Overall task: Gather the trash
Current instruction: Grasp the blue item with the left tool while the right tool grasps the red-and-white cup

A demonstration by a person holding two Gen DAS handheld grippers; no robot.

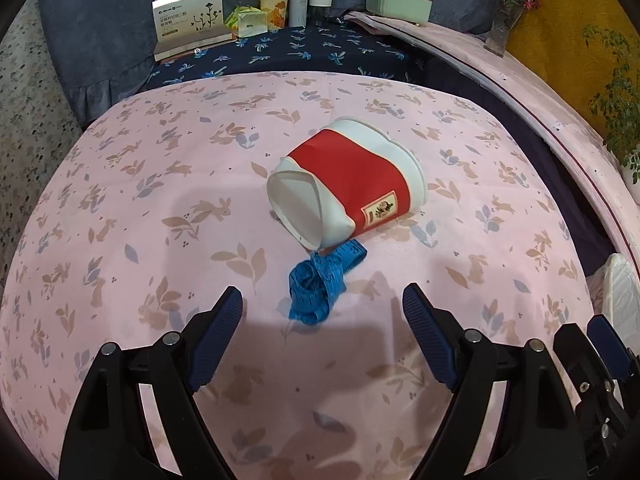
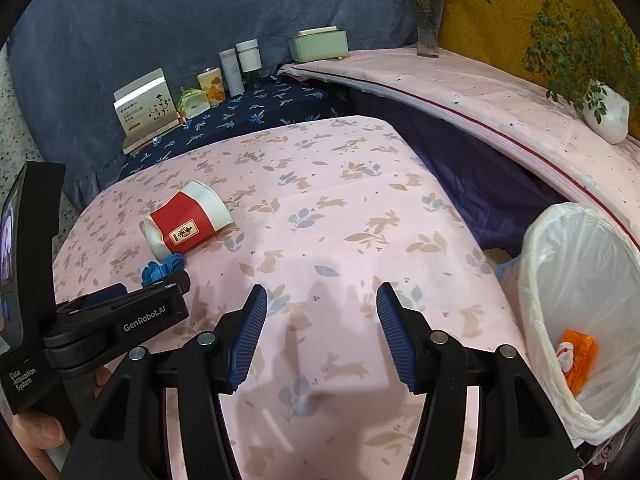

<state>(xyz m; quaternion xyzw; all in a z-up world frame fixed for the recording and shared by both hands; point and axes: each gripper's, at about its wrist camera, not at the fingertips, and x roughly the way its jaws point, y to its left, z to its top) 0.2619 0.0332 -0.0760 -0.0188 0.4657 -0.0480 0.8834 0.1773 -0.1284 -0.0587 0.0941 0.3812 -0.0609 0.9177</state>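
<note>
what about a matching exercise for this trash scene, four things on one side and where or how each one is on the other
Things:
1. paper cup
2. blue tape measure
3. orange wrapper
4. flower vase

Places or states:
A. inside the lined trash bin
B. upright on the far ledge
C. crushed, lying on its side on the pink cloth
D. bunched up just in front of the cup's mouth

Pairs: 1-C, 2-D, 3-A, 4-B
</note>
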